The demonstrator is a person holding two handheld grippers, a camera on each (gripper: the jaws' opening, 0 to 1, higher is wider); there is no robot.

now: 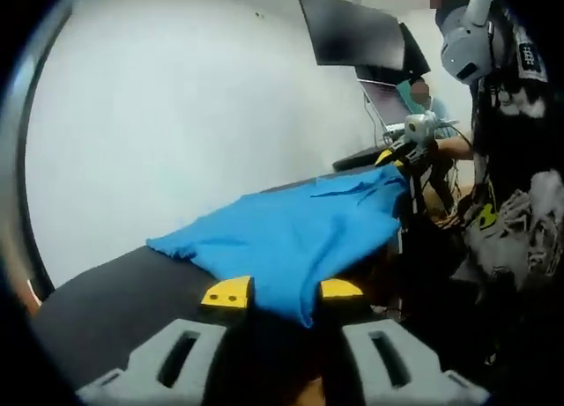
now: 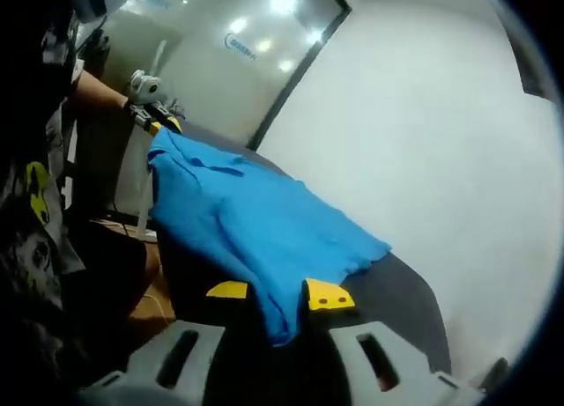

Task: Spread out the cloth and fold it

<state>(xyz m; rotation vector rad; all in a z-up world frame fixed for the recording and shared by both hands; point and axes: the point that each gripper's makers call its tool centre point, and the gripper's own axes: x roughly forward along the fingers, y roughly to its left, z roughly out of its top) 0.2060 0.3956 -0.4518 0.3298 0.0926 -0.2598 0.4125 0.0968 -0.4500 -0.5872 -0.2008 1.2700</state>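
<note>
A: Left gripper view first: the blue cloth [image 1: 291,234] lies stretched over the black table [image 1: 106,305], one edge hanging off the near side. The left gripper [image 1: 284,293] has its yellow-tipped jaws on either side of a hanging corner, and I judge them closed on it.

B: Right gripper view agrees from the far end. The right gripper [image 2: 280,295] pinches the opposite corner of the cloth [image 2: 256,225], jaws drawn in on the fabric, with the table [image 2: 397,291] showing dark beyond it. Each gripper also shows small at the far end of the other's picture, up against the cloth's other corner.

A: So it hangs between the two of us, held at both ends of one edge.

B: How will it handle, do you reckon?

A: Light and limp. It sags and creases between the holds, so it has no stiffness of its own. It looks like a collared shirt, with seams near the far end.

B: Then corners and hems are the places to grip; thin fabric may slip from a loose pinch.

A: Agreed. Keeping it taut should flatten the wrinkles before any fold.
</note>
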